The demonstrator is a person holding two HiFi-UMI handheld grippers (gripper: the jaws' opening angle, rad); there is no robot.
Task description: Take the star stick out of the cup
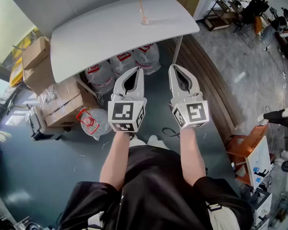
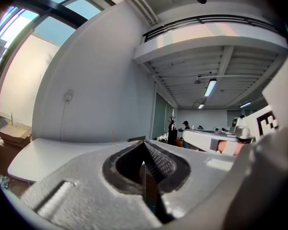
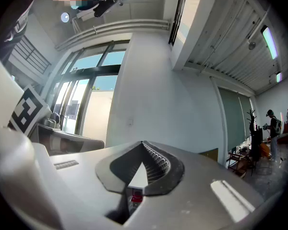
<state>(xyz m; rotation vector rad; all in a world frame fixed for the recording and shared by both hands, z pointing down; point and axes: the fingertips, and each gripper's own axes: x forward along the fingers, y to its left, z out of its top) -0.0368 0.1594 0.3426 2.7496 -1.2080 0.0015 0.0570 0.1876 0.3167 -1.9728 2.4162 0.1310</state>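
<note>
- Table [image 1: 110,32]: its near edge lies just beyond both gripper tips, with open tabletop past it.
- Cup [image 1: 145,20] holding the stick [image 1: 140,3] stands toward the far side, well apart from the grippers.
- Left gripper [image 1: 139,69] and right gripper [image 1: 173,66]: jaws together, empty.
- The stick's star is too small to make out.

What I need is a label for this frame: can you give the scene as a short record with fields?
table: white, holds only the cup
cup: clear, near the table's far edge
stick: in the cup, leaning; star too small to make out
left gripper: shut, empty, short of the table
right gripper: shut, empty, beside the left
under table: boxes, bags
task: not yet begun
</note>
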